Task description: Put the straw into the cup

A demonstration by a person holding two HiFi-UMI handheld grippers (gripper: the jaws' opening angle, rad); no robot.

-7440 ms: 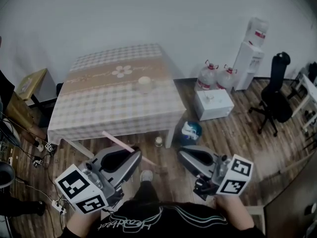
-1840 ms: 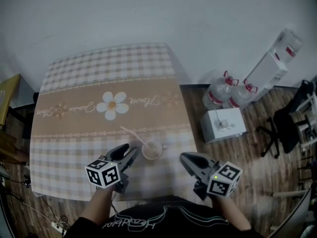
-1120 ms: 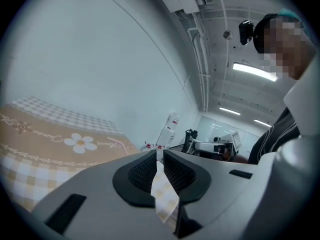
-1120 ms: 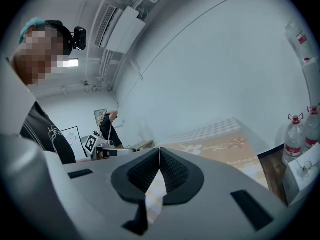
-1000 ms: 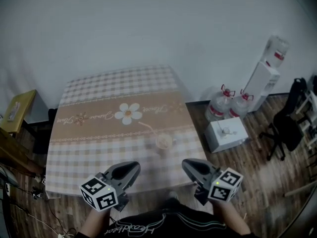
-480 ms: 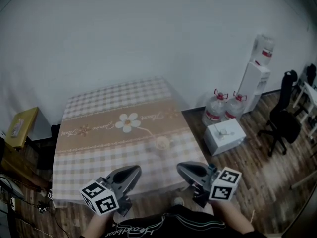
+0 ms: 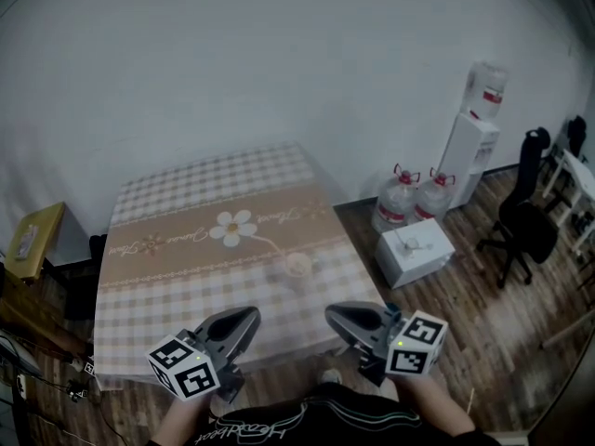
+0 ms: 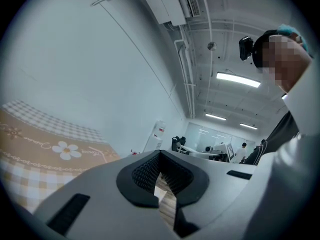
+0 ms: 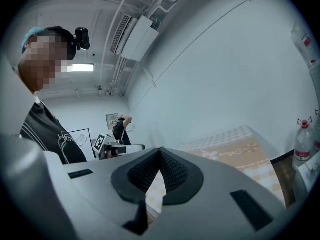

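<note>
In the head view a pale cup (image 7: 297, 267) stands on the checked tablecloth of the table (image 7: 167, 277), right of the daisy print. A thin straw (image 7: 276, 249) leans up and left out of the cup. My left gripper (image 7: 249, 316) and right gripper (image 7: 333, 312) hover side by side at the table's near edge, well short of the cup. Both are shut with nothing between them. The left gripper view shows my left gripper (image 8: 160, 155) with jaws closed and the table (image 8: 45, 149) off to the left. In the right gripper view my right gripper (image 9: 160, 152) is closed too.
Right of the table stand a white box (image 7: 416, 249), two water bottles (image 7: 400, 198), a water dispenser (image 7: 474, 124) and a black office chair (image 7: 522, 207) on wooden floor. A yellow stool (image 7: 28, 235) and cables sit at the left. A white wall lies behind.
Earlier my left gripper carried the straw; it now stands in the cup. Over the last second both grippers drew back from the cup to the table's near edge.
</note>
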